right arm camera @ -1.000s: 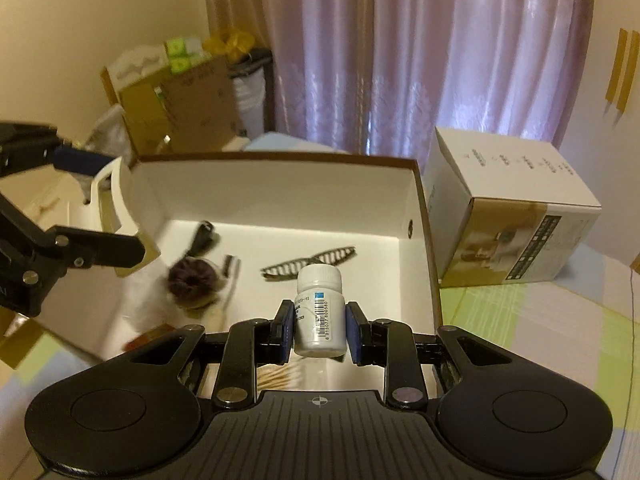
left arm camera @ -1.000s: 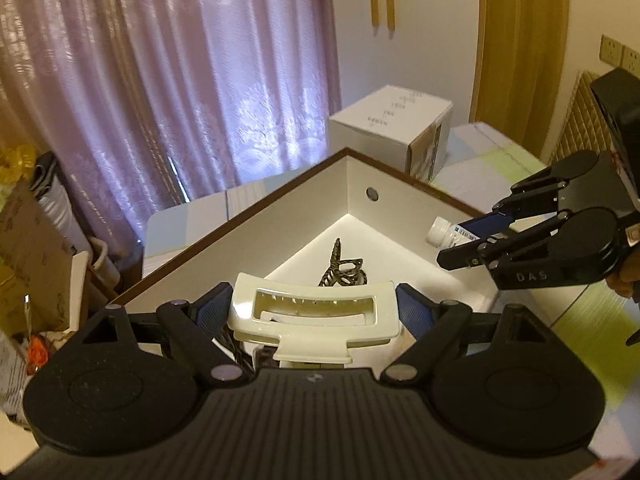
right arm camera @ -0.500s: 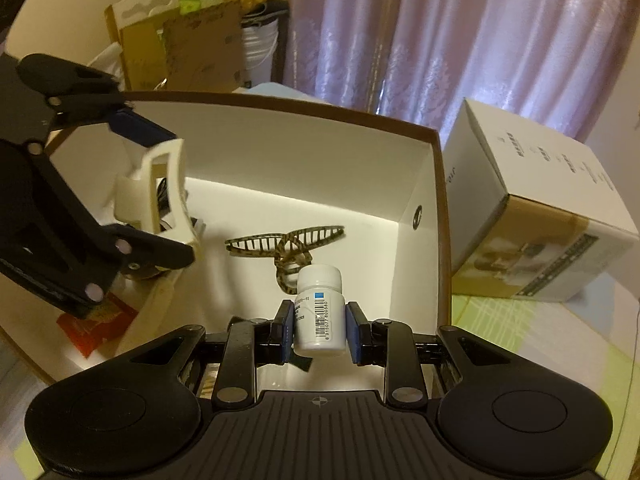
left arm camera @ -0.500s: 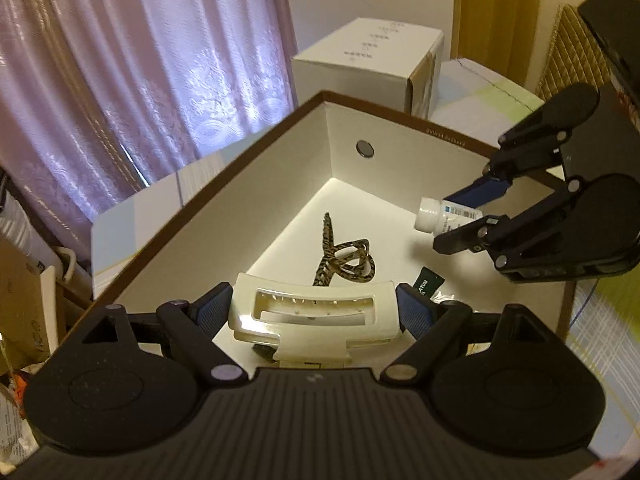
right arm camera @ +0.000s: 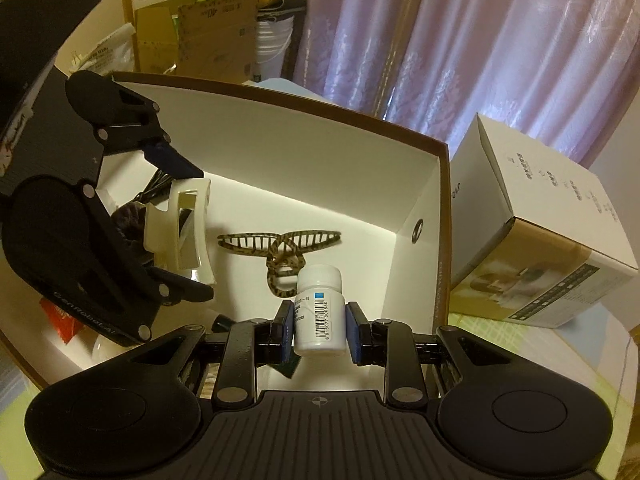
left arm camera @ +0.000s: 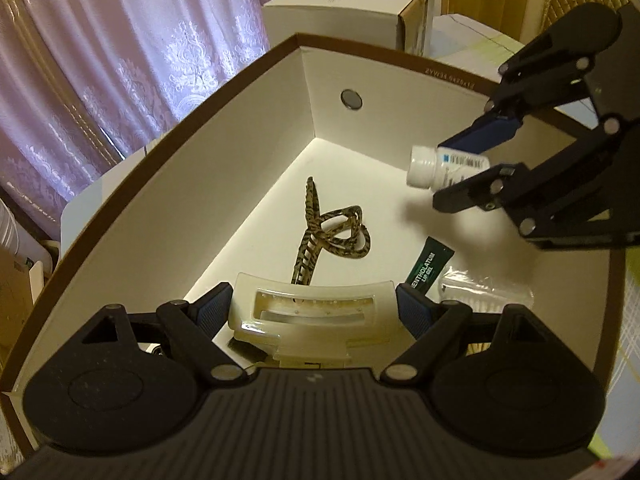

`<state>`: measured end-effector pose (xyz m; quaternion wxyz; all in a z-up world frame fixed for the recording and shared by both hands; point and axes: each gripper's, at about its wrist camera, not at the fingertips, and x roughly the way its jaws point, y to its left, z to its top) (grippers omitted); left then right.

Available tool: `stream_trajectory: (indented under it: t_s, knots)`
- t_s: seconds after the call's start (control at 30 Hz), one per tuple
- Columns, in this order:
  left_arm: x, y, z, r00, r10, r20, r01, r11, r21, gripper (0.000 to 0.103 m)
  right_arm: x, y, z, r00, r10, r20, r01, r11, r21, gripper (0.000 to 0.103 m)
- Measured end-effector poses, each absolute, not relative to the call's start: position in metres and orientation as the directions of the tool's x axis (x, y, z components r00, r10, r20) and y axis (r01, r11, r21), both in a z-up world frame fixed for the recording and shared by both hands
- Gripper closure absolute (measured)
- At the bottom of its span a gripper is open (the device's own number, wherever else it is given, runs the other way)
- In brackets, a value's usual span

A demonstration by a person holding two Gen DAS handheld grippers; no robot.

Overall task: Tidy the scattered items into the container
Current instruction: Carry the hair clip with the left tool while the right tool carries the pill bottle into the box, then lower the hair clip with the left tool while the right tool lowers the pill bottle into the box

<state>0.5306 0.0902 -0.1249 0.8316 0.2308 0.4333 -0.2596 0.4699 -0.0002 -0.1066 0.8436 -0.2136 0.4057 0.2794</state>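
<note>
Bottle lowered into box, cap forward

Pink curtains, printed carton, cardboard boxes, white bucket.

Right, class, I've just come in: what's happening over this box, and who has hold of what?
A person is tidying small items into a white box with a handheld gripper in each hand. The left gripper is shut on a cream hair claw clip, held over the inside of the box. The right gripper is shut on a white pill bottle, also over the box. Neither is released yet. A leopard-print hair clip and a green tube already lie on the bottom.
</note>
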Motion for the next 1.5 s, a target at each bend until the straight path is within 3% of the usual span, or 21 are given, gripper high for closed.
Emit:
stream_trajectory:
  t_s: [1.4,1.5]
  knots:
    - [0.517,0.112,-0.112,0.528,-0.189,-0.828,0.572,0.800,0.182,0.014,0.473,-0.004,-0.110,0.547,0.293,-0.784,-0.619,0.772,-0.144,0.079]
    - [0.513,0.113,-0.108,0.534,-0.191,-0.824,0.568,0.803,0.183,0.014,0.472,-0.005,-0.108,0.558,0.294,-0.776,-0.613,0.776,-0.147,0.070]
